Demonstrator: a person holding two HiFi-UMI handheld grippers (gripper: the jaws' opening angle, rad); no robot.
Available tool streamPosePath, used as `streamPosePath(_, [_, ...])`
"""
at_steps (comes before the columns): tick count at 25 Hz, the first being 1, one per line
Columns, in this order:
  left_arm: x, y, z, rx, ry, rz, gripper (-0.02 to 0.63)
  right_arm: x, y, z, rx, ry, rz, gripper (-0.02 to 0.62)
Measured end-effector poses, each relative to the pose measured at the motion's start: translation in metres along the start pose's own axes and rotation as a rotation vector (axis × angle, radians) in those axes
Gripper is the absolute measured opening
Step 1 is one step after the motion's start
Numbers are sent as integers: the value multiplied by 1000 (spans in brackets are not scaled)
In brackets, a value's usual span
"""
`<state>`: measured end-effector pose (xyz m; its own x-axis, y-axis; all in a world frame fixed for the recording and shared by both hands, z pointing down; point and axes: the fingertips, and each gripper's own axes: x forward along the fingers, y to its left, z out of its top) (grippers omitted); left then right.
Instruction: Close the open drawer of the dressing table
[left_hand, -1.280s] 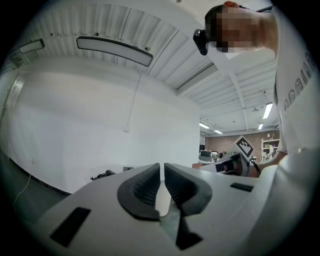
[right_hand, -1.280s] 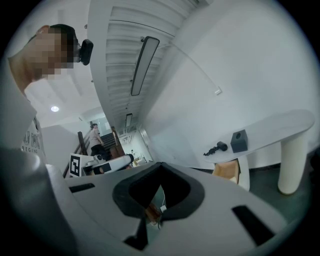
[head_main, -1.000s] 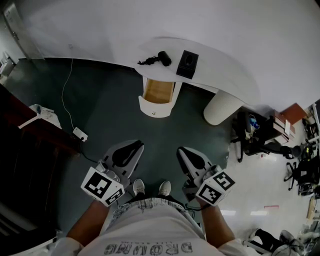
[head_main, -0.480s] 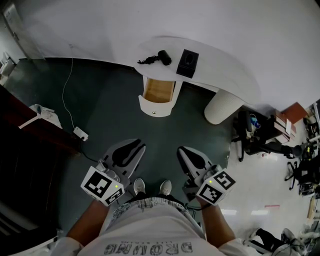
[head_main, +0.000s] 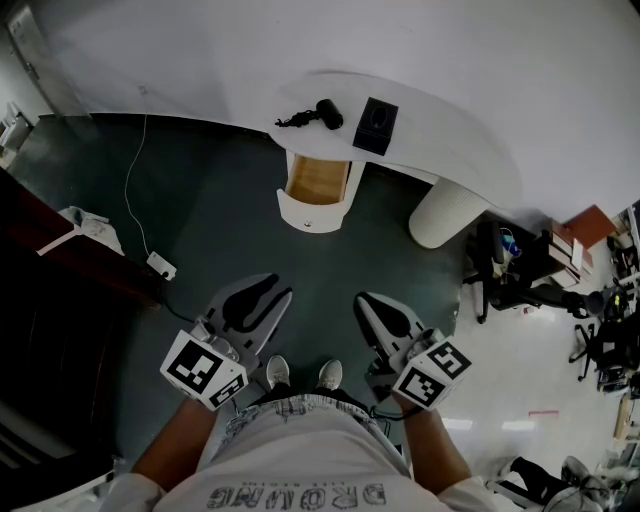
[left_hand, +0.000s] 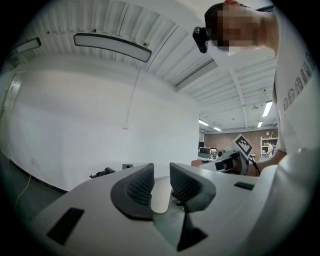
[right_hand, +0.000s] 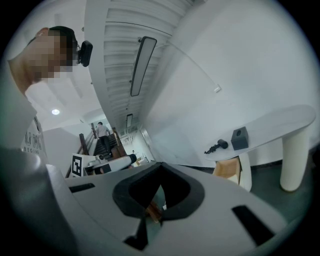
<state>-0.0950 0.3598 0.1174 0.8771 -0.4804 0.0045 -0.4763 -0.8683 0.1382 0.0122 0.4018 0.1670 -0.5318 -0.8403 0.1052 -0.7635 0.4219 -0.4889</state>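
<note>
Beneath the white top of the dressing table (head_main: 455, 135), at its end away from the thick round leg (head_main: 440, 215), the drawer (head_main: 318, 182) stands pulled out toward the person, its pale wooden inside showing above a white rounded front. On the table, right above the drawer, lies a black hair dryer (head_main: 322, 115), with a black box (head_main: 377, 127) just beside it toward the leg. Both claws hang well short of the table, over the dark floor (head_main: 220, 215), pointing roughly level at it and touching nothing. The left claw (head_main: 278, 292) is opening: its ribbed pads (left_hand: 141, 184) stand apart with only air between them. The right claw (head_main: 362, 300) has its tips pressed together, pinching nothing. A white cable (head_main: 130, 200) trails across the floor off to the drawer's side.
</note>
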Motion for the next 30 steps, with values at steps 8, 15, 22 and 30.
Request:
streamPosePath(8, [4, -2, -1, 1, 0, 11, 126, -4, -4, 1, 0, 4, 4, 8])
streamPosePath(15, [17, -6, -6, 0, 2, 36, 138, -12, -21, 5, 9, 4, 11, 8])
streamPosePath(22, [34, -25, -10, 4, -3, 69, 138, -32, -40, 9, 9, 12, 35, 7])
streamPosePath(30, [52, -42, -13, 11, -5, 115, 138, -56, -64, 14, 9, 19, 63, 8])
